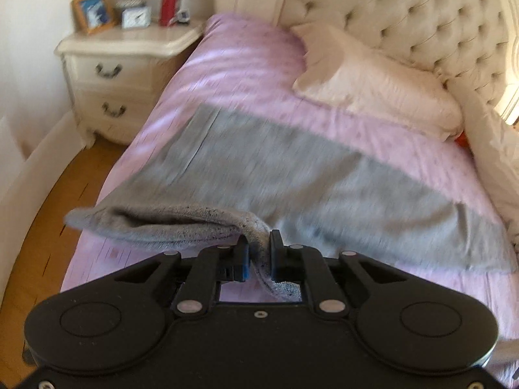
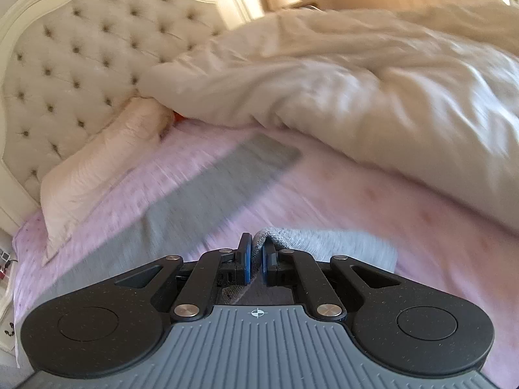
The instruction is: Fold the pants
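Grey pants [image 1: 292, 168] lie spread across the pink bed sheet [image 1: 233, 74]. My left gripper [image 1: 258, 243] is shut on a raised edge of the pants, and the fabric hangs down between its fingers. The lifted edge folds out to the left. In the right wrist view the pants [image 2: 211, 191] stretch away to the upper right. My right gripper [image 2: 256, 249] is shut on another thick grey edge of the pants, which bunches to the right of its fingers.
A cream pillow [image 1: 373, 77] lies by the tufted headboard [image 1: 421, 9]. A bunched cream duvet [image 2: 356, 90] covers the bed's far side. A white nightstand [image 1: 113, 64] with a red bottle [image 1: 168, 3], a framed picture and a lamp stands left of the bed over wooden floor.
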`<state>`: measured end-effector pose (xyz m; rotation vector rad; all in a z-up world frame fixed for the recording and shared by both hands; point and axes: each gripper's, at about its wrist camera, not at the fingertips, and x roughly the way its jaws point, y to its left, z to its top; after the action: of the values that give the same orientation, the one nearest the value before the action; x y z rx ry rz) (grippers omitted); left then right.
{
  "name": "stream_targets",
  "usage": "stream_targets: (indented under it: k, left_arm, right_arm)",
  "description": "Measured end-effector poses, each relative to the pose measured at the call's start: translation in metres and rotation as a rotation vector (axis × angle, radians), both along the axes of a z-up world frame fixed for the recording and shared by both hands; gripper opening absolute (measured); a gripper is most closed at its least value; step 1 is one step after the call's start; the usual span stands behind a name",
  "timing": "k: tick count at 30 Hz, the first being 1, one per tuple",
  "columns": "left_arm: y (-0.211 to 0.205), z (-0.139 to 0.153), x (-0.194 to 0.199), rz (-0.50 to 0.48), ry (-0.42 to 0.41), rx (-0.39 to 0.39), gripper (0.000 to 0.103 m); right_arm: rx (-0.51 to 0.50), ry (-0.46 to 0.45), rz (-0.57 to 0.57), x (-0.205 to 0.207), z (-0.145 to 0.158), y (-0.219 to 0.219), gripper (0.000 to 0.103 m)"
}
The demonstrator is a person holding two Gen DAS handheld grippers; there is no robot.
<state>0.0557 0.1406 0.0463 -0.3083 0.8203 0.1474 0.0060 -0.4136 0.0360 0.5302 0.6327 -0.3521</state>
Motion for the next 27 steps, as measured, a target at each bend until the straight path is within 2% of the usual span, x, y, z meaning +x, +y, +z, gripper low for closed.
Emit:
stream_targets:
  k: [5, 9, 16, 19, 21, 23, 25, 27]
  left_arm:
    - [-0.006, 0.014, 0.058, -0.033, -0.038, 0.037, 0.016]
    - [-0.014, 0.008, 0.115, -0.025, -0.002, 0.078, 0.016]
    - [-0.04, -0.023, 0.201, -0.003, 0.008, 0.148, 0.016]
    - [-0.042, -0.043, 0.232, 0.043, 0.057, 0.127, 0.016]
    - [-0.041, -0.057, 0.248, 0.068, 0.097, 0.115, 0.017]
    - [-0.041, -0.071, 0.259, 0.074, 0.12, 0.131, 0.019]
    - [-0.047, -0.086, 0.27, 0.049, 0.155, 0.194, 0.023]
    - [-0.053, -0.094, 0.272, 0.03, 0.148, 0.249, 0.027]
  right_arm:
    - [-0.055, 0.009, 0.06, 0.075, 0.005, -0.002, 0.006]
    - [-0.076, 0.043, 0.054, 0.136, -0.007, -0.003, 0.006]
    - [-0.097, 0.149, 0.026, 0.216, -0.046, -0.001, 0.006]
    - [-0.106, 0.194, 0.047, 0.238, -0.057, 0.002, 0.006]
    - [-0.08, 0.236, 0.073, 0.254, -0.068, -0.003, 0.006]
    - [-0.012, 0.241, 0.074, 0.262, -0.075, -0.013, 0.007]
    - [0.037, 0.214, 0.046, 0.264, -0.076, -0.023, 0.007]
    - [0.077, 0.191, 0.04, 0.265, -0.076, -0.032, 0.008]
